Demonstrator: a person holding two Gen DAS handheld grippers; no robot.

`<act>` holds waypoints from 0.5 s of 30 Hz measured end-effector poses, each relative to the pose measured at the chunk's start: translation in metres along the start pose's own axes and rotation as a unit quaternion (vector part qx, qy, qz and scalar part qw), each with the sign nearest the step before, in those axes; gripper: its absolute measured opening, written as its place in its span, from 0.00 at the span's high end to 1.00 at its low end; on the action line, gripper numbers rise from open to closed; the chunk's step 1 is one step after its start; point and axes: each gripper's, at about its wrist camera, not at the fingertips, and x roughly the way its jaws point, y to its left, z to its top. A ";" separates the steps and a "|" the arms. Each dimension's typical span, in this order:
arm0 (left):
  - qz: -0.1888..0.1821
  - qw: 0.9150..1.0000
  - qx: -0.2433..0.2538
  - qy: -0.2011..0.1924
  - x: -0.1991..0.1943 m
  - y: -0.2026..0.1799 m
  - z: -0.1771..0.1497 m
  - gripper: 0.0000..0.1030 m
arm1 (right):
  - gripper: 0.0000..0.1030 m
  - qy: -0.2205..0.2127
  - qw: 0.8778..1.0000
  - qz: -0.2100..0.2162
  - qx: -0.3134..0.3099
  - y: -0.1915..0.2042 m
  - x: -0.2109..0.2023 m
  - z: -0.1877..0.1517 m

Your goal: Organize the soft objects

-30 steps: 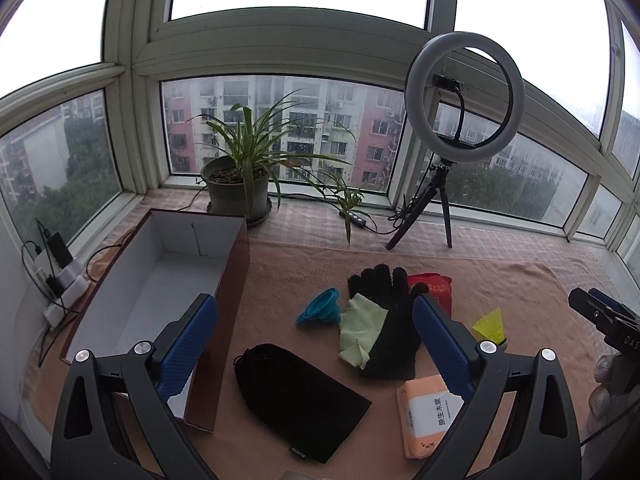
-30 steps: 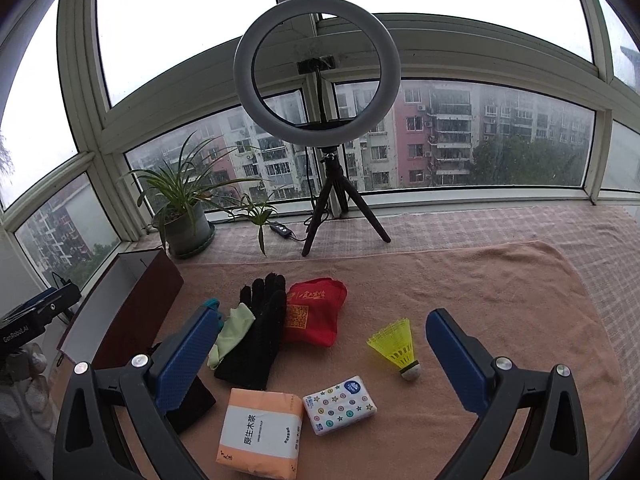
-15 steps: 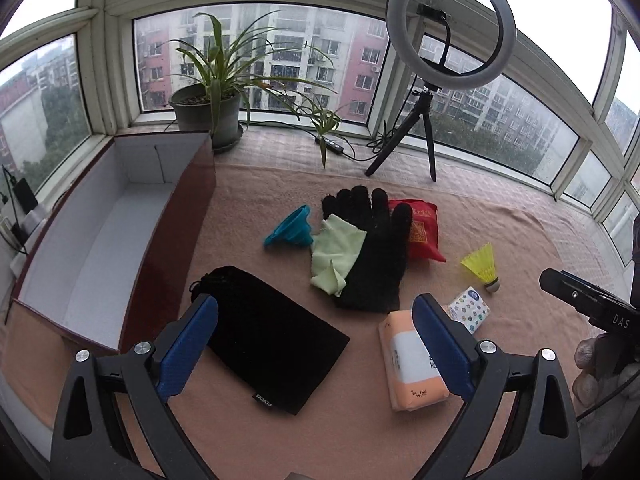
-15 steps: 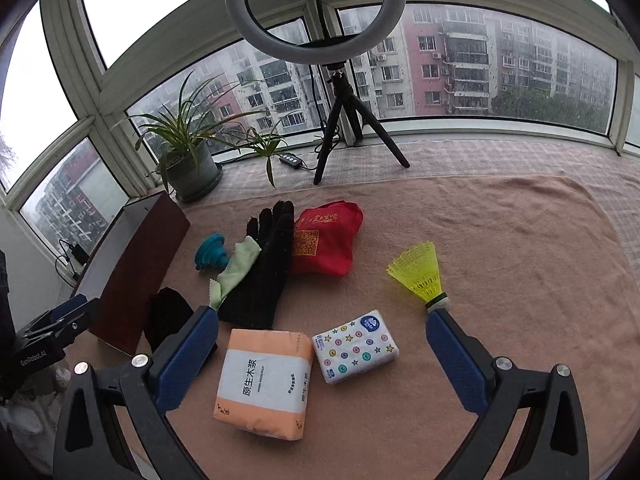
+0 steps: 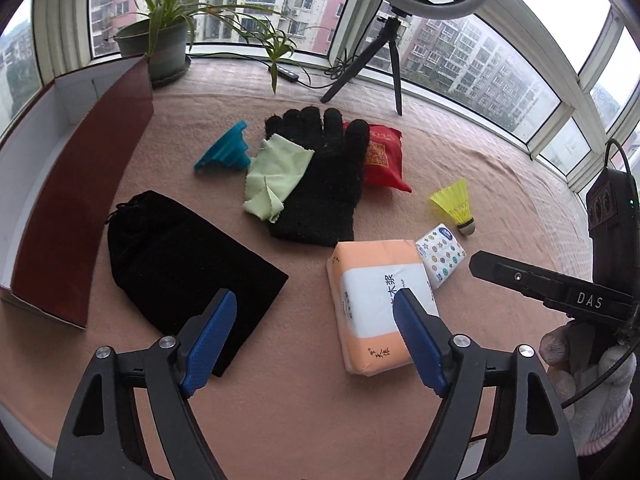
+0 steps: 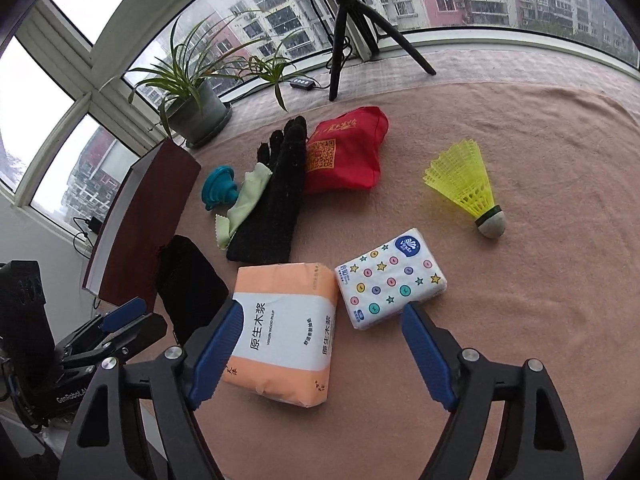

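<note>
My left gripper hangs over the pink towel, its jaws closing with nothing held. The black pouch lies by its left pad and the orange tissue pack behind its right pad. My right gripper is also closing, above the orange tissue pack and the star-printed tissue pack, and its pads touch neither. Farther back lie a black glove, a green cloth and a red bag.
An open brown box with a white inside stands along the towel's left edge. A teal funnel and a yellow shuttlecock lie on the towel. A potted plant and a ring-light tripod stand at the window.
Both grippers have sunk toward the towel and tipped downward, so the objects look larger and nearer. Both pairs of jaws have narrowed.
</note>
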 end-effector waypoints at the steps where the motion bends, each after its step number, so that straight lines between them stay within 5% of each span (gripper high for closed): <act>1: -0.007 1.000 0.000 0.008 0.004 -0.001 -0.001 0.30 | 0.37 0.010 1.000 0.005 0.002 0.000 0.005 -0.001; 15: -0.099 0.992 -0.016 0.079 0.039 -0.015 -0.012 0.54 | 0.57 0.089 0.991 0.074 0.061 -0.011 0.049 -0.010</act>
